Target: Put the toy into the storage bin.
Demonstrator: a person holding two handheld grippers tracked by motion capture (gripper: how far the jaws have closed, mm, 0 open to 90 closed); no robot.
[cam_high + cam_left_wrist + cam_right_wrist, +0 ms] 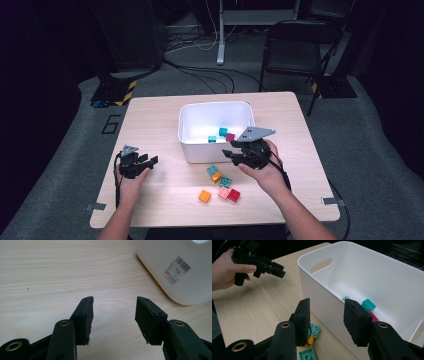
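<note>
While loose toy blocks (220, 184) wait in a small cluster on the wooden surface (160, 120), just in front of the white bin (215, 111), the right gripper (235, 155) hovers at the bin's near wall with its fingers (303, 317) spread wide and holding nothing. Three blocks, two teal and one dark pink, already lie inside the bin (372, 277); teal, orange, pink and red ones sit outside it, close together, some touching. Seen along the right gripper (327, 320), a teal block (314, 330) and an orange one lie directly below the jaws. Well to the left, the left gripper (142, 161) rests low over bare wood, its fingers (85, 317) likewise released, the bin's labelled corner (180, 270) beside it. Sorting appears partly done. A clean next pick would likely mean dropping straight onto one block at the cluster's edge, closing across its flat sides, and avoiding nudging its neighbours against the bin wall.
</note>
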